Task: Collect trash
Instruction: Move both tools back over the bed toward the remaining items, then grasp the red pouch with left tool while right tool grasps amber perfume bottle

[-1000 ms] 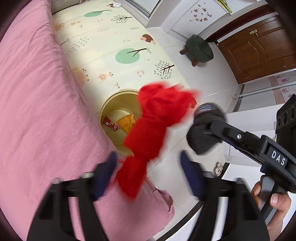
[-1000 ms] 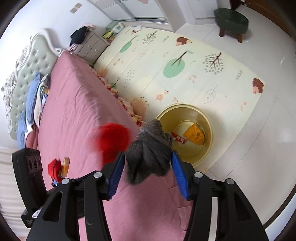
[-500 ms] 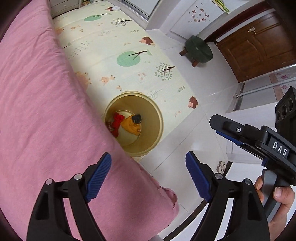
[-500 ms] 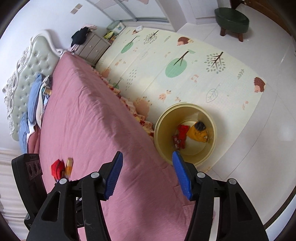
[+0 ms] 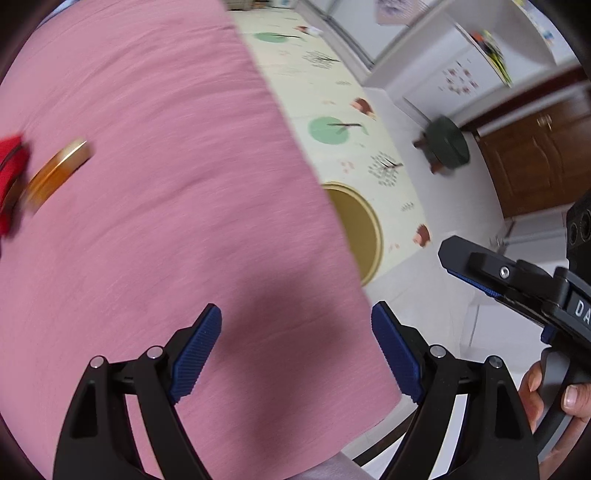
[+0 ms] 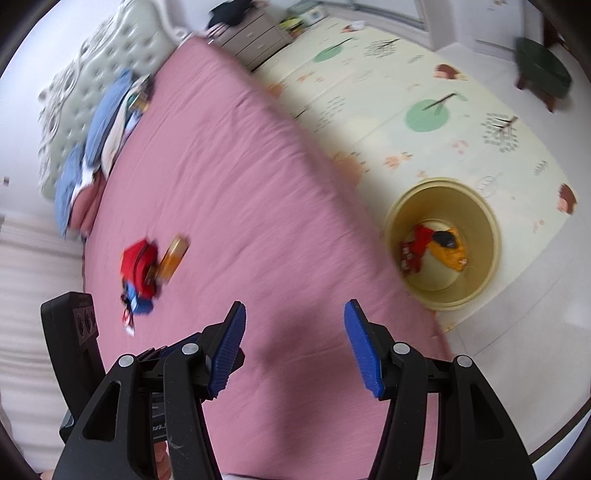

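Both claws gape w/ nothing between pads: left claw point(image 5: 296, 345) wide, just been opening; right claw point(image 6: 293, 345) less so. Trash left on pink bed point(image 6: 229, 177): red wrapper point(image 6: 138, 266) touching amber bottle point(image 6: 173, 256), blurred, well apart from yellow bin point(image 6: 487, 221) beside bed.

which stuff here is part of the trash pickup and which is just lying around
Job: yellow bin with trash in it; red packet and orange bottle on the pink bed; both open grippers, left, right.

Lying about: green stool, play mat, pillows, dresser.
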The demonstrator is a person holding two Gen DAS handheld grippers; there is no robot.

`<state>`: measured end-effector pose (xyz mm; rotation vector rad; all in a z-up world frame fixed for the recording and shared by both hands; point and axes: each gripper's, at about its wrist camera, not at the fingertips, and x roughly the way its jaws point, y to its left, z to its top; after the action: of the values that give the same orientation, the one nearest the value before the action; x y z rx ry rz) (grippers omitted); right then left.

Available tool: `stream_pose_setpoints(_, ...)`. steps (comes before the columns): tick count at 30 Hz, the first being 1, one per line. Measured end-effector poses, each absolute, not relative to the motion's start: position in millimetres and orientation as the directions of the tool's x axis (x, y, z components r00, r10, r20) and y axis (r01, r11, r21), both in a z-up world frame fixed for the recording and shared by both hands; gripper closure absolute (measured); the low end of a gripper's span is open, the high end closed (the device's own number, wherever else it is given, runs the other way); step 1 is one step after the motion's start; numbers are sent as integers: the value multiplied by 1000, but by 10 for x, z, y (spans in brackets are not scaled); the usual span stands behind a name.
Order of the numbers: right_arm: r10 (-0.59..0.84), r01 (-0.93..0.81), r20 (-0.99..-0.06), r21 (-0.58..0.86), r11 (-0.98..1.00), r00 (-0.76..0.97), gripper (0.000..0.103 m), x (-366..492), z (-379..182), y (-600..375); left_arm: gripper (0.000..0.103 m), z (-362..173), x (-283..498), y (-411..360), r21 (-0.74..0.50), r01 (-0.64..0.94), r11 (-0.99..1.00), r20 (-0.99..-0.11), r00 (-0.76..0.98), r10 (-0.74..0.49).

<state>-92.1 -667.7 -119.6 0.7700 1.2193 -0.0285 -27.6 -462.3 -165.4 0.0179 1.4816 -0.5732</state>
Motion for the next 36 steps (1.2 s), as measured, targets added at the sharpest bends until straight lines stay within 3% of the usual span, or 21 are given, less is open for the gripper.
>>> stream_pose_setpoints(11, 449, 282, -834, 537, 795, 320, 48, -657, -1129, -5418, 20, -1601, -288, -3278, -321, 210, 923, -937, 70, -342)
stream_pose_setpoints(18, 473, 229, -827, 545, 806, 303, 48, -498, -1106, -4790, 20, -1529, -172, -2621, -273, 192, 943, -945, 132, -300)
stream_pose_setpoints(36, 500, 199, -823, 556, 807, 270, 46, 352, -1289, -4140, 15, -1530, 819, -1728, -255, 53, 965, -943, 205, -261)
